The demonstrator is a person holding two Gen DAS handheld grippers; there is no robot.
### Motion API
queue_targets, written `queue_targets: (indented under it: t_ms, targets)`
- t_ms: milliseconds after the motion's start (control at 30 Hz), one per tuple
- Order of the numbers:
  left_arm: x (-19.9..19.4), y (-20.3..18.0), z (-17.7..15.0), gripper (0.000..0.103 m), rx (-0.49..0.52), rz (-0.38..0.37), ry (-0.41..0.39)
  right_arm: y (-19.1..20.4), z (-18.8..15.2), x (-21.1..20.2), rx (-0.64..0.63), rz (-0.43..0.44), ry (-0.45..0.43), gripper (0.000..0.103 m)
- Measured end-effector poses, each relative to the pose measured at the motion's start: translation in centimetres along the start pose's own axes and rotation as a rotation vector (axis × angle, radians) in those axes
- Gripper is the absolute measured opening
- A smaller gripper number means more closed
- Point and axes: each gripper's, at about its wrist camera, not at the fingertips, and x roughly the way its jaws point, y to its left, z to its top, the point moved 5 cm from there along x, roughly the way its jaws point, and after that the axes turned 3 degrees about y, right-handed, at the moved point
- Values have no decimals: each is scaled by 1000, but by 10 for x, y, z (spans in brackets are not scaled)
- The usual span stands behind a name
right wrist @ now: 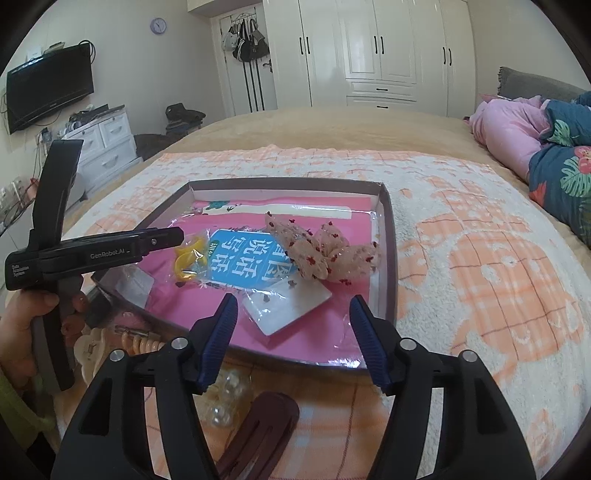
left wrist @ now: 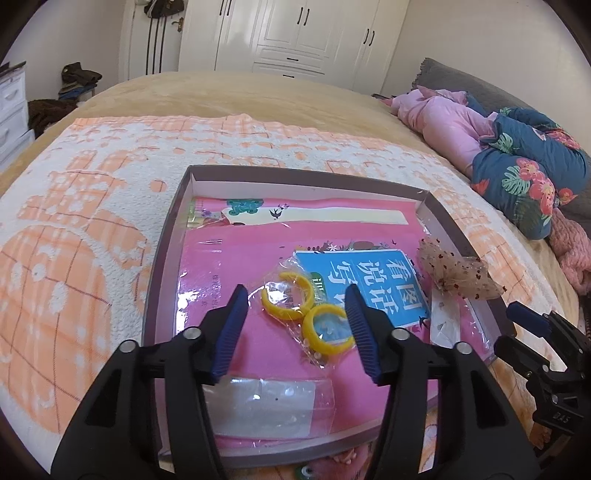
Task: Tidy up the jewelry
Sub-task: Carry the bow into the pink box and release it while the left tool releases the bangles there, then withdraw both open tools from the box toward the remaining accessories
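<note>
Bed (right wrist: 332, 129), checked blanket (right wrist: 480, 258), white wardrobe (right wrist: 369, 48) behind.

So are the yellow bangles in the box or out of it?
In: the bagged yellow bangles lie on the pink book inside the box, between the open left gripper.

Bedroom, evenly lit. A bed (right wrist: 332, 125) with a tan cover is seen, overlaid by an orange-and-white patterned blanket (right wrist: 480, 258). White wardrobe doors (right wrist: 369, 48) with dark handles are set along the far wall. At far left a wall-mounted television (right wrist: 50, 86) hangs above a white drawer unit (right wrist: 107, 144). A round wall clock (right wrist: 158, 26) and hung bags (right wrist: 245, 40) are noted beside the wardrobe. Pink and floral bedding (right wrist: 535, 136) is heaped at right.
</note>
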Motion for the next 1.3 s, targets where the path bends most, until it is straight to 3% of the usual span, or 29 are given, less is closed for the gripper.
queue_targets:
  t_ms: [367,600,1300]
  targets:
    - [-28,1,-3,71,-3,33,-47,0,-10,-21,-18,-2,-27,72]
    - [-46,-1,-10,84,4,53,-69,4,-16,-28,-33,0,-33,73]
    - [-92,-8,-39,88,13,63,-114,26,-26,-54,-108,26,-53,74]
